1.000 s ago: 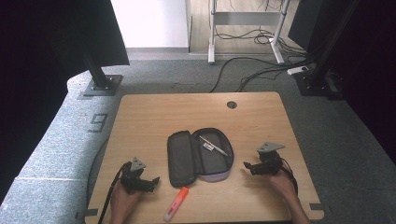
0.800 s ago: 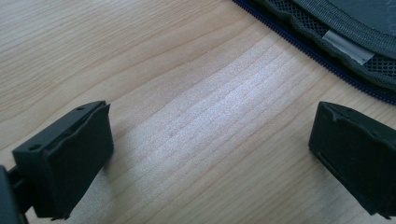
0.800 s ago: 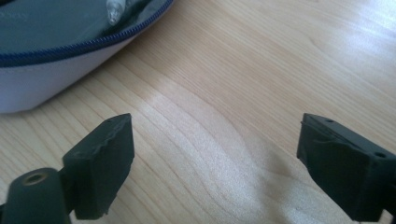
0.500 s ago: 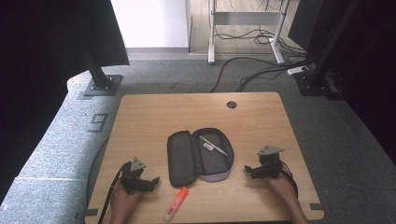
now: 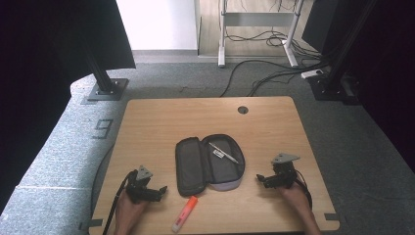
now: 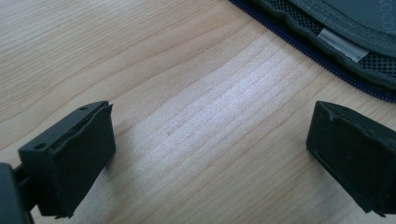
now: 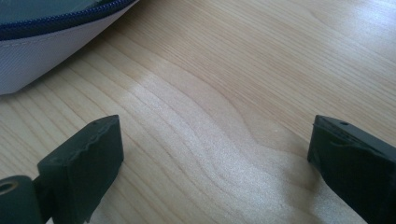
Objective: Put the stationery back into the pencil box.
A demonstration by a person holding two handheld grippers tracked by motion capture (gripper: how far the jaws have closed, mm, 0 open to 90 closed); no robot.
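While the pencil case (image 5: 209, 163) stays put, right gripper (image 5: 262, 179) jaws have just opened.

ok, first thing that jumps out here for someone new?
The open pencil case in the middle of the wooden table, unzipped flat with a pen lying in its right half. Next, the orange highlighter lying loose near the front edge, just below the case. The left gripper and right gripper flank the case, jaws open and empty.
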